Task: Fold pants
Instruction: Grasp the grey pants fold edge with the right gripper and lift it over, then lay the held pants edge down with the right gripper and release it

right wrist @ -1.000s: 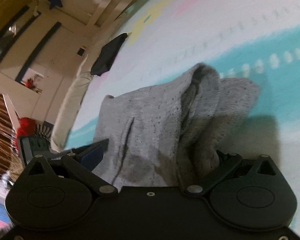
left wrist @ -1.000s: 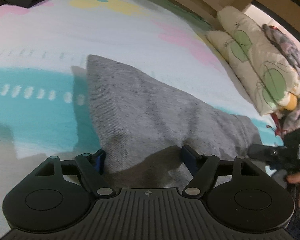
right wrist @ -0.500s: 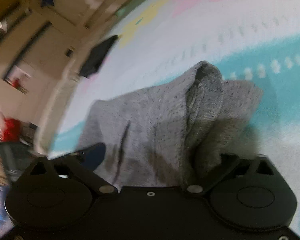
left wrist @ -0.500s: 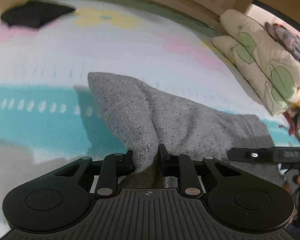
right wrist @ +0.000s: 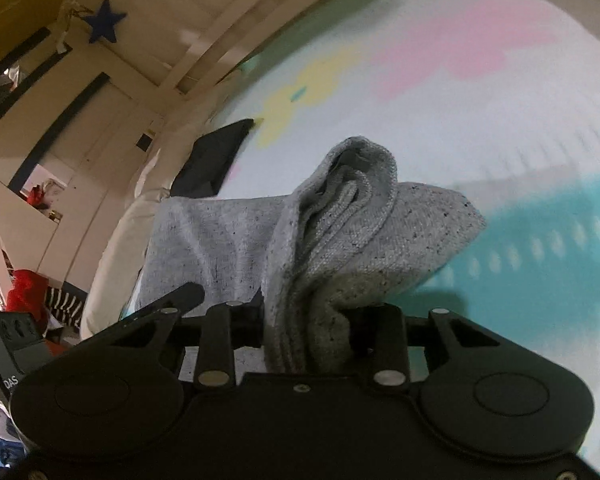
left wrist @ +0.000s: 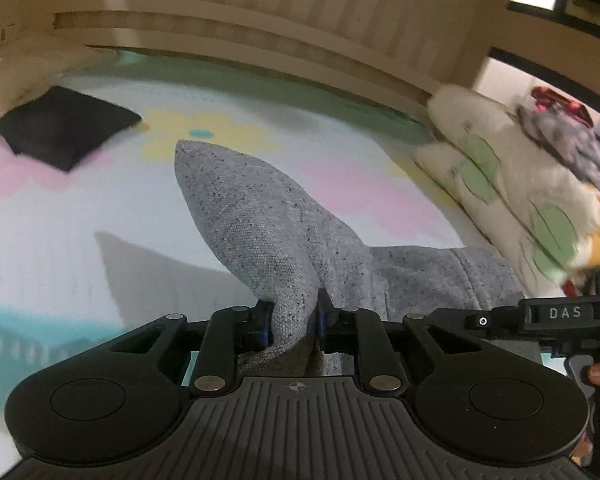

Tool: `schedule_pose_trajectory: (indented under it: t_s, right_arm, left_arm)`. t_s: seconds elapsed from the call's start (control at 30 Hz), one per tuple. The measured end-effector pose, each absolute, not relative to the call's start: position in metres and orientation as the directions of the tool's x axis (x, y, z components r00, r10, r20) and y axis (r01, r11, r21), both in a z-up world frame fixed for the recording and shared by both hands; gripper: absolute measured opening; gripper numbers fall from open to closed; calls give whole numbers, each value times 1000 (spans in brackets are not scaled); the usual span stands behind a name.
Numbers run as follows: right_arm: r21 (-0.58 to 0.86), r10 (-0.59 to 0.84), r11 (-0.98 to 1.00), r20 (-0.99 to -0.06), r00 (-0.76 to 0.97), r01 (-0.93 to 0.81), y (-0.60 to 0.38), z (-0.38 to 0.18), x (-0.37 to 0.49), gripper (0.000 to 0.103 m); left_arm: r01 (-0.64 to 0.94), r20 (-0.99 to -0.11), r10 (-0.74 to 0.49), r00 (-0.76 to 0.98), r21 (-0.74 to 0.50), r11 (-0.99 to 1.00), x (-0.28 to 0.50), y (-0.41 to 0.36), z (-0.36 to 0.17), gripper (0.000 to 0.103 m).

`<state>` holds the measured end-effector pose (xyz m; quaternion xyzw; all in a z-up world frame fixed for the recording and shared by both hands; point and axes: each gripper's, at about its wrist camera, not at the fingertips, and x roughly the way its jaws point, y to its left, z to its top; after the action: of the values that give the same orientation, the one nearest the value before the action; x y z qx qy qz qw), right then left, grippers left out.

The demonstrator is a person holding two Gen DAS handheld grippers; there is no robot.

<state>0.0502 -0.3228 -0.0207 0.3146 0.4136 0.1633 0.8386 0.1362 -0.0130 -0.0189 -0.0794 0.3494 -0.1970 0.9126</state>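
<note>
Grey speckled pants [left wrist: 260, 216] lie on a bed with a pastel flowered cover [left wrist: 60, 216]. My left gripper [left wrist: 294, 320] is shut on one edge of the pants and holds it up, so the cloth rises in a point. My right gripper [right wrist: 306, 328] is shut on a bunched fold of the same pants [right wrist: 332, 232], also lifted off the cover. The right gripper's body shows at the right edge of the left wrist view [left wrist: 556, 314].
A folded black garment [left wrist: 60, 128] lies at the far left of the bed, also in the right wrist view [right wrist: 216, 156]. Leaf-print pillows [left wrist: 520, 184] are stacked at the right. A wooden slatted headboard [left wrist: 260, 12] runs along the far side.
Both grippers were open around the pants a second ago. The left closed first, then the right. Both have lifted the grey cloth up off the bed.
</note>
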Motion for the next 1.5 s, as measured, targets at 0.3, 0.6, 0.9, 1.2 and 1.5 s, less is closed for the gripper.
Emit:
schedule_pose_trajectory:
  t_s: [0.3, 0.6, 0.9, 1.2, 1.5]
  right_arm:
    - [639, 541, 768, -609, 580, -45, -297, -26, 166, 45]
    - [444, 353, 895, -752, 557, 32, -299, -94, 197, 70]
    - [422, 283, 903, -721, 633, 77, -309, -72, 186, 78]
    - [255, 166, 967, -676, 718, 17, -270, -21, 143, 91]
    - [-16, -22, 1000, -827, 562, 16, -239, -80, 138, 90]
  left_arm:
    - [231, -672, -355, 650, -271, 935, 232, -11, -43, 21]
    - [157, -723, -280, 632, -235, 959, 241, 6, -112, 42]
    - [171, -666, -211, 715, -126, 977, 211, -4, -59, 40]
    - [191, -698, -219, 682, -119, 974, 165, -32, -62, 40]
    - [235, -735, -136, 664, 32, 972, 161, -51, -87, 44]
